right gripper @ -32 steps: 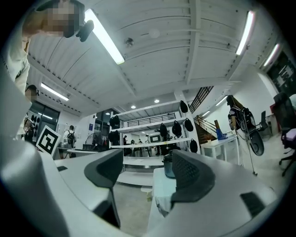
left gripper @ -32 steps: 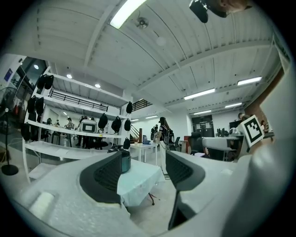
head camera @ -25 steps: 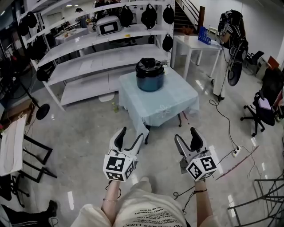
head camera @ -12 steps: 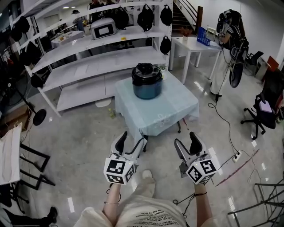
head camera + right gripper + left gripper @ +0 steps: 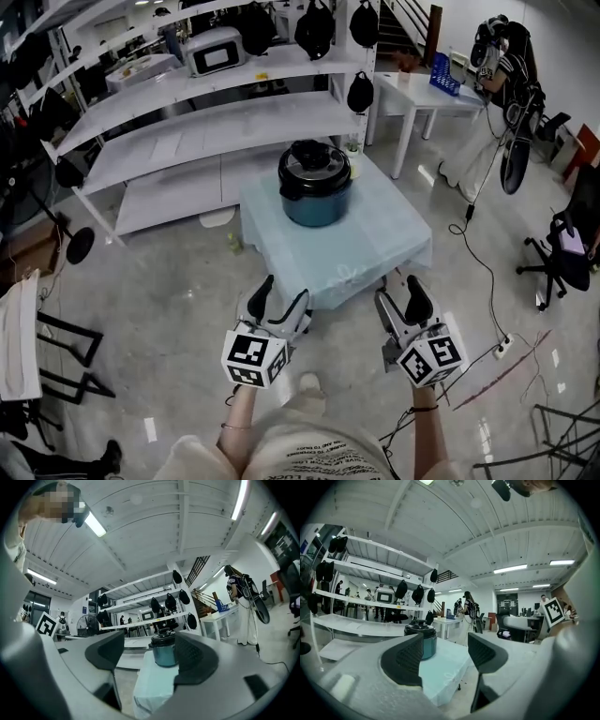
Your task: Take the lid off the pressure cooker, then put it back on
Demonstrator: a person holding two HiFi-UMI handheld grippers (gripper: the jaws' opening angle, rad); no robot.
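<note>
Amid glossy grey floor [image 5: 159, 281] and white shelving [image 5: 187, 127], left gripper [image 5: 279, 293] and right gripper [image 5: 400, 292] both gaping wide and empty, teal pressure cooker [image 5: 315, 202] with black lid [image 5: 314, 157] on, well ahead between them, atop a cloth-covered table [image 5: 380, 239].

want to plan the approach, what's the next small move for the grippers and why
Probably step closer and raise both grippers toward the lid. The left gripper and right gripper are open and empty, short of the table, and the lid sits on the pressure cooker farther back.
</note>
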